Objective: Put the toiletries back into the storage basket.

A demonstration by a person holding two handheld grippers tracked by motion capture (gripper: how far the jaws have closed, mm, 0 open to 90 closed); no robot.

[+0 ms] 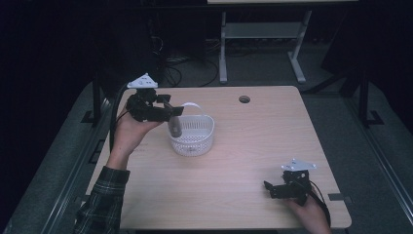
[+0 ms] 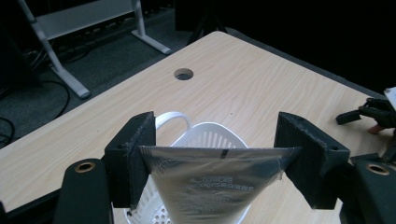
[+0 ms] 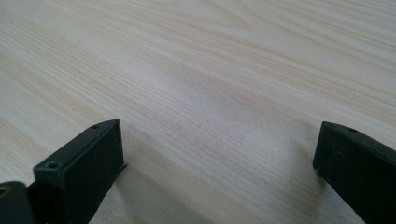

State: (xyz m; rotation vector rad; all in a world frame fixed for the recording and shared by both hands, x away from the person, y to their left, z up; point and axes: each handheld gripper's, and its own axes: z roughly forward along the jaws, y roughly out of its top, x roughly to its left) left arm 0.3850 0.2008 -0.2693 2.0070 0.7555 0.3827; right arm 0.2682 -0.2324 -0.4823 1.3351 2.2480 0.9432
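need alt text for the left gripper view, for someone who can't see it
The left gripper clamps a silver foil pouch by its top edge between two black jaws, just above a white plastic basket on a light wooden table. A round cable hole lies beyond, and the other gripper shows at the right edge.

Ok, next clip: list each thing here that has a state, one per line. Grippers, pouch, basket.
left gripper: shut on the silver pouch, held up off the table over the basket
silver pouch: gripped by its top edge, hanging down toward the basket
white basket: upright on the table, handle up, contents not visible
right gripper: open, fingers apart, holding nothing, low over the table
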